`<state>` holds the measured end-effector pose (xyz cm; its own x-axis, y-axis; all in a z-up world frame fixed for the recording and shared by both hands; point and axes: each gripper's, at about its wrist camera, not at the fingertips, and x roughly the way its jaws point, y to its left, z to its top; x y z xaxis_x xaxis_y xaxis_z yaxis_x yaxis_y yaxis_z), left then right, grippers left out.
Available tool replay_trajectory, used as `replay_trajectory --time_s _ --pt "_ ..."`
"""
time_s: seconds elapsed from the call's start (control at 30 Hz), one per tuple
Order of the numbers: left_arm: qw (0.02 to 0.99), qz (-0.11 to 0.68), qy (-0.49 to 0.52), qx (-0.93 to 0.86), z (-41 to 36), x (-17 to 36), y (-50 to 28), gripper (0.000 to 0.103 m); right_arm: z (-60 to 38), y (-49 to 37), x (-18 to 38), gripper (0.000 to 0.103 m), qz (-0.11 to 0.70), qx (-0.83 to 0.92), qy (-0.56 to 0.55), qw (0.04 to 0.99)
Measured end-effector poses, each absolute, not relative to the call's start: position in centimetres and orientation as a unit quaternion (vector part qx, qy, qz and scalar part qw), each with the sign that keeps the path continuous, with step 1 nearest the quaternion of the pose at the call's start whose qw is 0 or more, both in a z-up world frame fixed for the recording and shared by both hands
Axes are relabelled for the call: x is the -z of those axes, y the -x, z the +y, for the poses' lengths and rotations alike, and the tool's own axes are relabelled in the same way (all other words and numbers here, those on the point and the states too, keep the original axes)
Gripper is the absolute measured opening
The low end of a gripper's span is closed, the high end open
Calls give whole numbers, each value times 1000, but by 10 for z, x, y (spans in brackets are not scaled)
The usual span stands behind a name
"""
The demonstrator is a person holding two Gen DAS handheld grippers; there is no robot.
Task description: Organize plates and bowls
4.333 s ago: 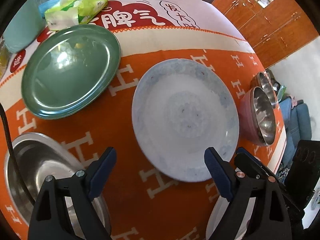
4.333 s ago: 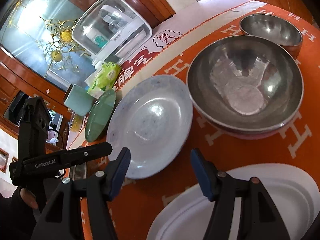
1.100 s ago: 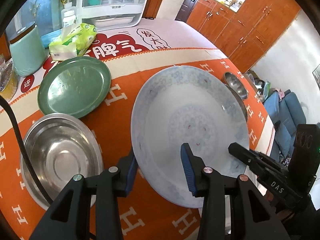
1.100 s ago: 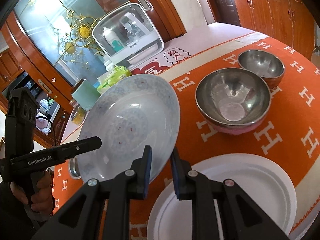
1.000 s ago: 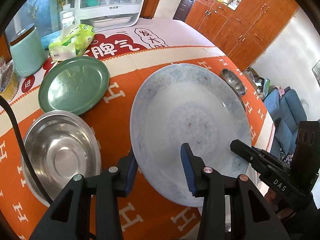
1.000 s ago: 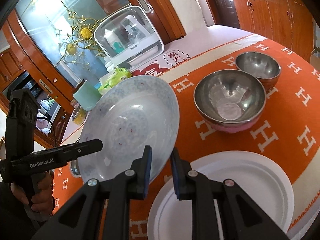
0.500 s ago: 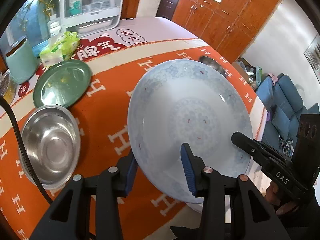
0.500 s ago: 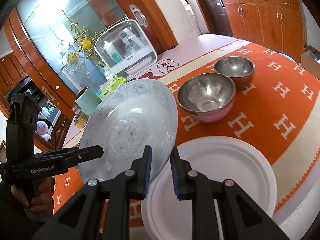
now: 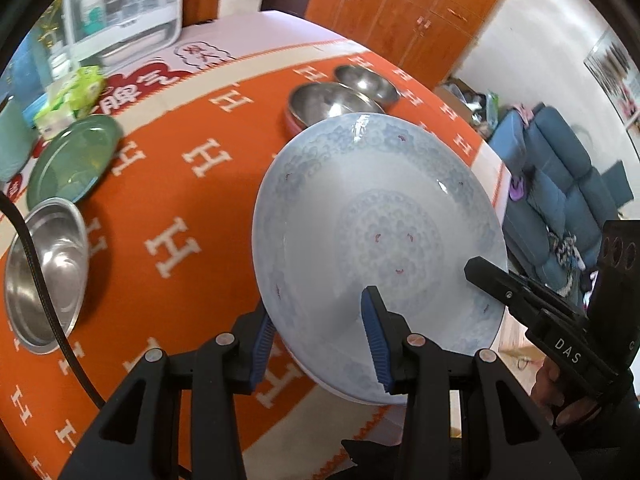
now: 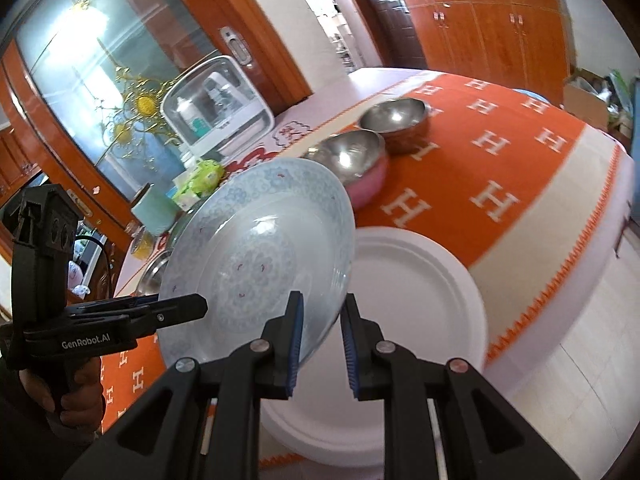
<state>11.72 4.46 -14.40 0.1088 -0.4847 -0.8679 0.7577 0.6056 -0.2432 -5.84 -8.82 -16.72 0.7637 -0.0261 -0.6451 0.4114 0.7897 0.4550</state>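
Porcelain, pale blue and patterned, filled the middle of both wrist views: the blue patterned plate (image 9: pixel 380 236) was held off the orange tablecloth (image 9: pixel 192 208), tilted, with both grippers clamped on its rim. The step in hand looked like the carry, the plate lifted and being brought toward the white plate (image 10: pixel 412 320), which lay at the near edge of the table, lower centre of the right wrist view.

The left gripper (image 9: pixel 320 344) was partly closed, gripping the plate's lower-left rim; one blue pad sat on the inner face at lower centre of the frame, the other behind the rim at its left. The right gripper (image 10: pixel 320 348) was nearly closed, its two pads pinching the thin rim at the plate's lower-right edge, bottom centre of its frame.

In the right wrist view the held plate overlapped the white plate's left part, above it and not touching as far as could be told. The next move probably called for levelling the plate, centring it over the white one, lowering it evenly with both hands, and only then easing the jaws apart.

Two nested steel bowls (image 10: pixel 352 156) stood beyond, upper centre, well clear.
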Motion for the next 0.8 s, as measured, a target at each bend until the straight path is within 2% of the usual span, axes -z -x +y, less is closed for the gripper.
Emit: replay_trajectory --time_s 0.37,0.8 --pt "702 529 -171 444 12 163 -88 40 -102 95 188 18 335 161 -324 870" --pt "687 576 -174 408 1 204 -84 40 -114 88 219 18 388 152 -328 848"
